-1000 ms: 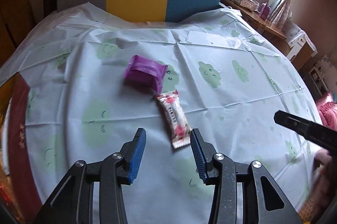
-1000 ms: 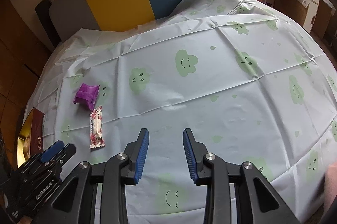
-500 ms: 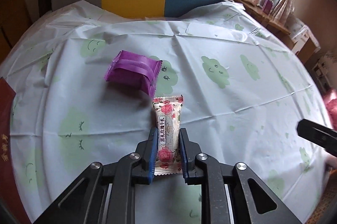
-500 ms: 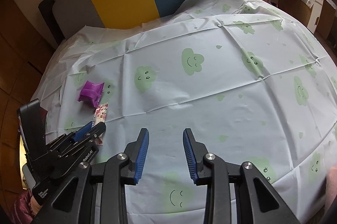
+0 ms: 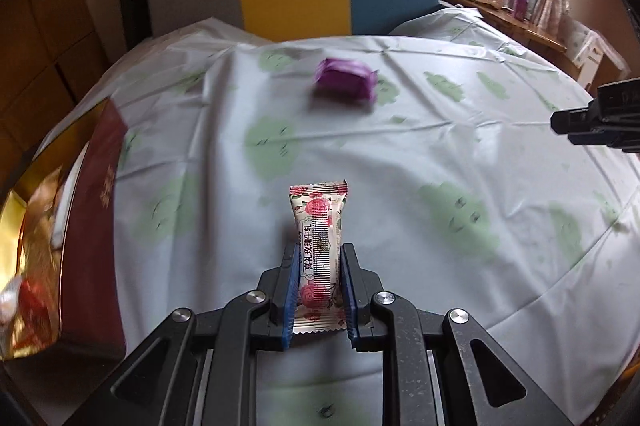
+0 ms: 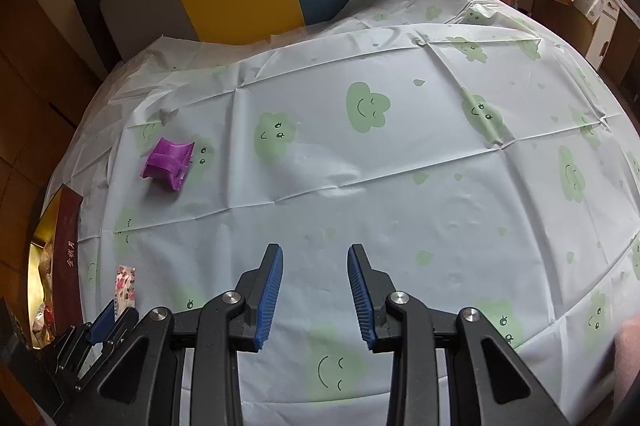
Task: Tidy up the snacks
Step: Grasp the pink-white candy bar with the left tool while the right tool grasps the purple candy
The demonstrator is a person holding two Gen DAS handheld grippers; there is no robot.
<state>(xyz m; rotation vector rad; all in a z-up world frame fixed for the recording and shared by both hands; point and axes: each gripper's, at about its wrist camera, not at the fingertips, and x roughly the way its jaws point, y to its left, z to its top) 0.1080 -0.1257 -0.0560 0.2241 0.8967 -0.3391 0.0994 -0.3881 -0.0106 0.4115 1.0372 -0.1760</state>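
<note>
The left hand-held gripper (image 5: 319,290) has just closed its blue pads on the rose-printed snack bar (image 5: 319,240), which sticks out forward above the cloud-print cloth (image 5: 420,161) on the worktop. To its left sits the red-and-gold box (image 5: 90,226). Farther off the purple snack packet (image 5: 345,85) lies on the cloth, while the right hand-held gripper (image 6: 315,296) hovers with jaws apart, holding nothing.

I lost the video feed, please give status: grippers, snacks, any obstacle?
Left hand-held gripper shut on rose-print snack. Right hand-held gripper empty. Purple snack on tablecloth. Red box left, nothing between.
</note>
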